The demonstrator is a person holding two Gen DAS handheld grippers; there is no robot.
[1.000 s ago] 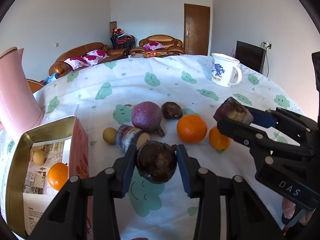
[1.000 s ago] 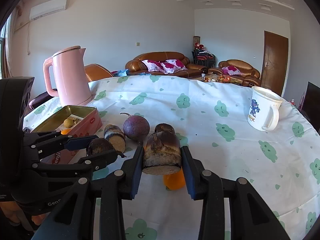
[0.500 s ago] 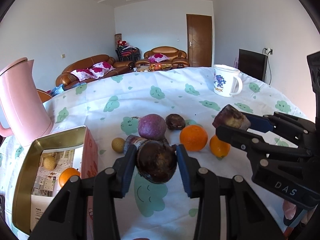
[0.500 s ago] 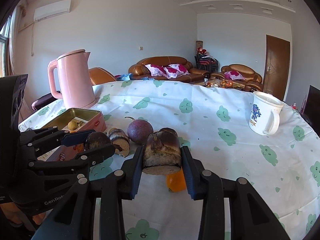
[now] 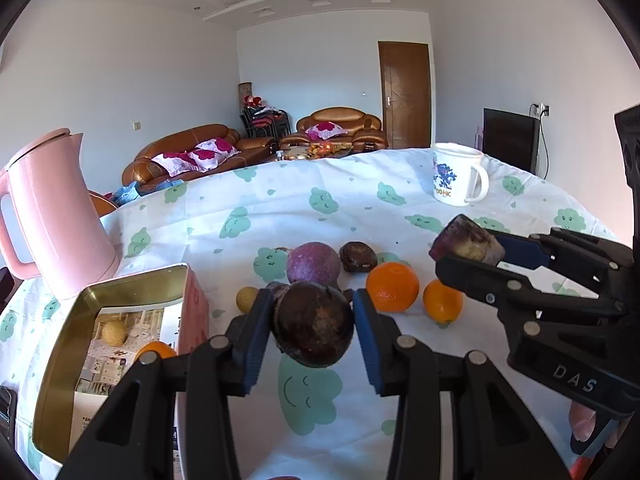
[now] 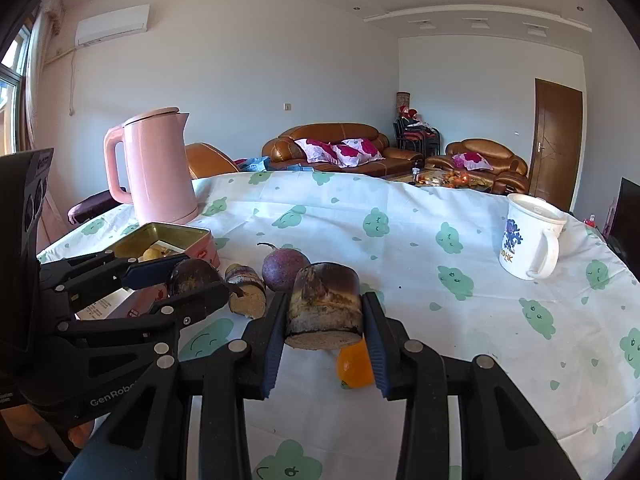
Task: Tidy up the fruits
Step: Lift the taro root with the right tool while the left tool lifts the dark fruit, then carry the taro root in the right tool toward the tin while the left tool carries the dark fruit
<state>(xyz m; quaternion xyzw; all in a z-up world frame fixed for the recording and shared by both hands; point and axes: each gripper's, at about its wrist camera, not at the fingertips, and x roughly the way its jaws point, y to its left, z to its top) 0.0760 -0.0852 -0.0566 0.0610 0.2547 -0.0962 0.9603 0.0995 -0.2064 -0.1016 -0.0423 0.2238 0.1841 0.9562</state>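
Note:
My left gripper is shut on a dark brown round fruit, held above the tablecloth. My right gripper is shut on a brown cut chunk with a pale flat face; the left wrist view shows that chunk at the right. On the cloth lie a purple round fruit, a small dark fruit, two oranges, a small yellow fruit and another cut chunk. The gold tin at the left holds an orange and a yellow fruit.
A pink kettle stands behind the tin at the left. A white mug with a blue print sits at the back right of the table. Sofas and a brown door lie beyond the table's far edge.
Both views have tilted upward, so the table and fruits sit lower in frame and more ceiling shows. Both grippers stay shut on their pieces.

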